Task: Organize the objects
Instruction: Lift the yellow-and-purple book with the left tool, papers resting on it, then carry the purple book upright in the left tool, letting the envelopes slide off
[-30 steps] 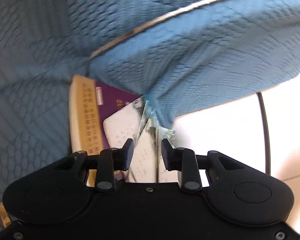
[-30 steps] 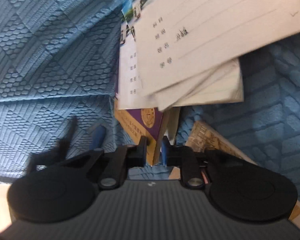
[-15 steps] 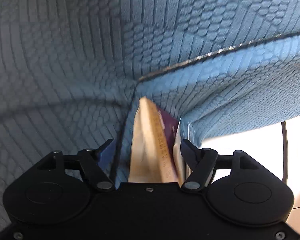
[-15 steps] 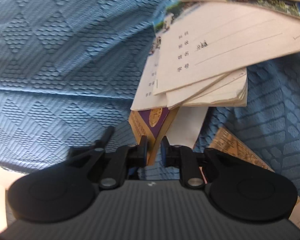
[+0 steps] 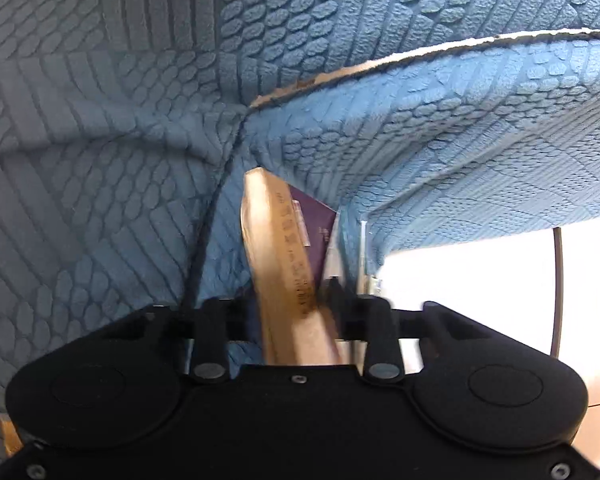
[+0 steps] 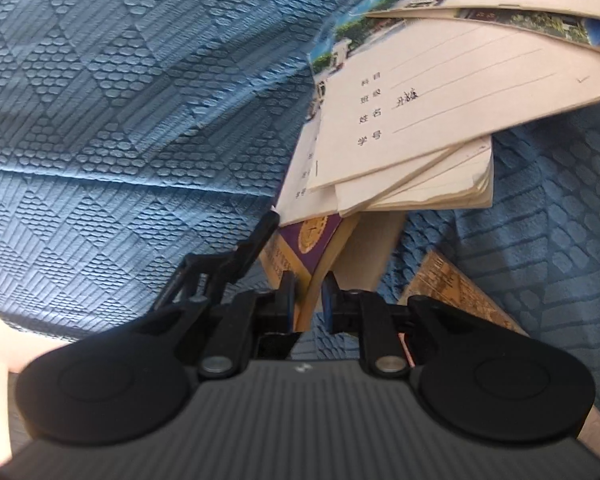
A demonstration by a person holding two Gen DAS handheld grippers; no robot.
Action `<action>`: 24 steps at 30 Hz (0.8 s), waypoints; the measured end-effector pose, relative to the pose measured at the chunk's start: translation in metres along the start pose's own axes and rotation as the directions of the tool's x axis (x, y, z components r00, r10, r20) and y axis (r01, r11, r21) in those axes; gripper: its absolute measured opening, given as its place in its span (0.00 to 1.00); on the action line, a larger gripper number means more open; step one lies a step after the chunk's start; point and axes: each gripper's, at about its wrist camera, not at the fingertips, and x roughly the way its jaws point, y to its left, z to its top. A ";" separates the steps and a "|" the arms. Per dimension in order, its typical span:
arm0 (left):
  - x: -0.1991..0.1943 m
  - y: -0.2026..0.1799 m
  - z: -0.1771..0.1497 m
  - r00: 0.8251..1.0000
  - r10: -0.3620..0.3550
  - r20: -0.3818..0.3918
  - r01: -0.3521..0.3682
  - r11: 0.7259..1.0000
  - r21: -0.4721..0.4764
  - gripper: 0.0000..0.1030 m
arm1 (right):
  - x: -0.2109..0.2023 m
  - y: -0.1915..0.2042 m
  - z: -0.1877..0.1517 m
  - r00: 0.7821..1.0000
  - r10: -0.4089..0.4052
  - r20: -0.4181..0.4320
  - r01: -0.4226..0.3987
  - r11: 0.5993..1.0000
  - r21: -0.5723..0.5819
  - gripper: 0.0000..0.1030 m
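Two grippers share one load, and that is where the trouble lies. The right gripper [image 6: 308, 294] is clamped on the lower edge of a purple-covered book [image 6: 314, 236], and just above its fingertips a loose stack of notebooks [image 6: 412, 160] fans out over the book, several corners overhanging to the right. The left gripper [image 5: 292, 304] has the same book's tan spine [image 5: 284, 256] between its jaws, which are closing; motion blur hides whether the pads already press. Blue textured fabric [image 5: 120, 120] lies all round and beneath. If the left grip lands off the spine, or catches only the thin pages [image 5: 362, 248] just right of it, the book may twist between the two grips. Any tilt could likely slide the notebooks off. Another tan booklet [image 6: 452, 284] lies low to the right gripper's right, under where they would fall.
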 end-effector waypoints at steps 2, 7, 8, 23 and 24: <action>-0.002 -0.008 -0.001 1.000 -0.006 0.018 0.005 1.000 0.031 0.18 | -0.001 -0.002 0.001 1.000 0.007 -0.011 -0.007 1.000 0.002 0.20; -0.009 -0.028 -0.007 0.998 -0.022 0.051 0.018 0.996 0.085 0.11 | -0.011 -0.008 0.002 0.996 0.063 -0.070 -0.059 0.996 0.062 0.35; -0.010 -0.030 -0.007 0.998 -0.022 0.055 0.018 0.996 0.085 0.10 | -0.013 -0.009 0.001 0.994 0.080 -0.079 -0.074 0.994 0.080 0.43; -0.067 -0.037 -0.006 0.986 -0.011 0.166 -0.009 0.993 0.120 0.08 | 0.014 -0.004 -0.012 0.995 0.104 -0.010 -0.101 0.982 0.160 0.46; -0.072 -0.037 -0.006 0.984 -0.008 0.178 -0.015 0.992 0.126 0.08 | 0.015 0.001 -0.015 0.995 0.102 -0.021 -0.099 0.988 0.123 0.44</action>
